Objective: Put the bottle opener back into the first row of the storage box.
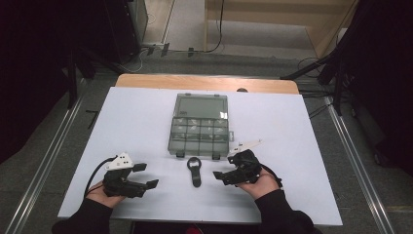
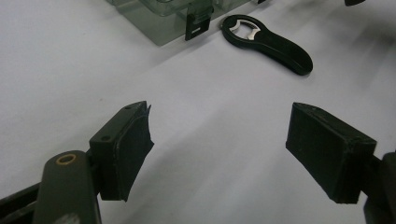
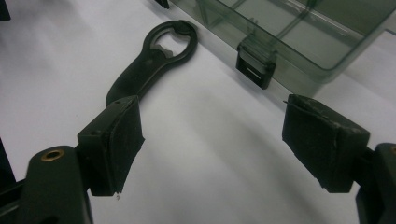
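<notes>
- The black bottle opener (image 1: 194, 171) lies flat on the white table (image 1: 136, 122), near the front edge and about midway along it, its ring end pointing toward the smoky clear organizer box (image 1: 200, 126) just behind it, handle toward the person. It does not touch the box.
- The box sits at the middle of the surface with its lid open and leaning toward the back edge; two dark latches (image 3: 254, 65) hang from its front wall, one on each side of the opener's ring.
- The right gripper (image 1: 225, 176) rests low by the front edge, just to the right of the opener, its jaws spread wide with nothing between them. In the right gripper view the left pad (image 3: 119, 140) sits close by the handle's tail end.
- The left gripper (image 1: 146, 176) lies nearer the front left corner, well apart from the opener, jaws equally wide and empty; its own view shows the opener (image 2: 268, 41) farther off.
- The step in hand looks like a first reach for the opener, most likely by the right gripper, since it is the closer.
- To do it well, the jaws should straddle the narrow handle across its width, not the ring, and come down until the pads meet the surface before closing.
- The handle is thin and flat, so a high or slanted pinch would probably skid it toward the box.
- Keeping clear of the nearby latch avoids nudging the box.
</notes>
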